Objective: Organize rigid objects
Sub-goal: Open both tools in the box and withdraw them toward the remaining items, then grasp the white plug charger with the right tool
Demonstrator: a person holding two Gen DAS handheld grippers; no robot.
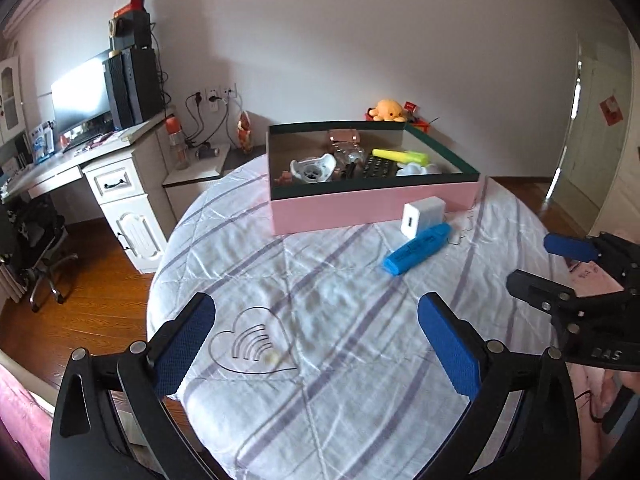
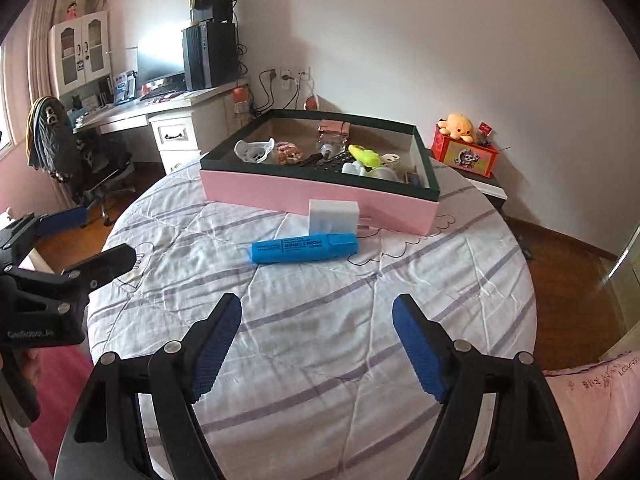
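Note:
A blue highlighter (image 2: 304, 248) lies on the striped bedspread (image 2: 320, 360), also seen in the left wrist view (image 1: 418, 248). A white charger block (image 2: 333, 217) stands just behind it, against the pink box (image 2: 320, 196); it also shows in the left wrist view (image 1: 422, 216). The pink box (image 1: 372, 204) holds a yellow highlighter (image 1: 400, 156) and several small items. My left gripper (image 1: 316, 348) is open and empty over the bedspread (image 1: 320, 360), near the front. My right gripper (image 2: 318, 344) is open and empty, short of the blue highlighter. Each gripper shows at the side of the other's view.
A white desk (image 1: 108, 176) with a monitor and computer tower stands left of the bed, with an office chair (image 2: 92, 176). A red box with a yellow plush toy (image 2: 464, 148) sits on a nightstand at the right. Wooden floor surrounds the bed.

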